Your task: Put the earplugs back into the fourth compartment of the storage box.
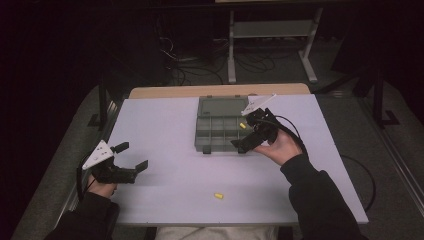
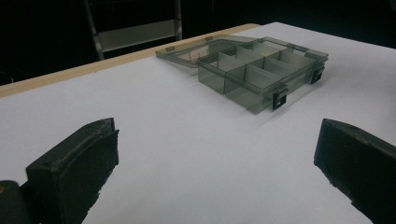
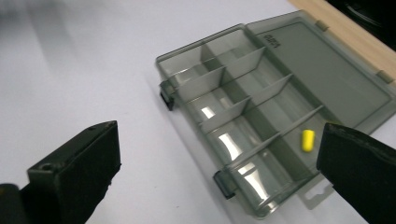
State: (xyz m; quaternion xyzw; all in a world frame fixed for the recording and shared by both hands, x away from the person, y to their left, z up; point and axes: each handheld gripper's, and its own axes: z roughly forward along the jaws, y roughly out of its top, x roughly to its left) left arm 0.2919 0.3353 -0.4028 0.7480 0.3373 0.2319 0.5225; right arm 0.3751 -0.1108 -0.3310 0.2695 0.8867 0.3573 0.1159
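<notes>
Seen from the high view, my right gripper point(image 1: 248, 134) hangs over the near right corner of the smoky grey compartment box point(image 1: 220, 134), jaws spread and holding nothing. That box sits toward the far middle of the white table point(image 1: 165, 175), lid point(image 1: 220, 107) thrown back flat behind it, and one yellow piece point(image 1: 242, 125) lies in a right-hand compartment just beside my gripper. A second yellow piece point(image 1: 218, 195) lies loose on the table near my edge, well apart from the box. My left gripper point(image 1: 134, 156) rests low at the near left, jaws also wide apart and empty, far from both pieces. From the left gripper view, the box point(image 2: 261, 74) looks translucent, with thin dividers making two rows of cells and two dark latches on its front wall; the lid point(image 2: 196, 51) lies open against the wooden strip point(image 2: 93, 67) at the table's far edge. My jaws frame bare table on both sides. From the right gripper view, the box point(image 3: 243, 116) is close and tilted across the frame, its cell floors catching glare, and the yellow piece point(image 3: 307, 140) shows plainly as a short rounded plug lying on the floor of its compartment, close to my right-hand jaw but not touching it.
</notes>
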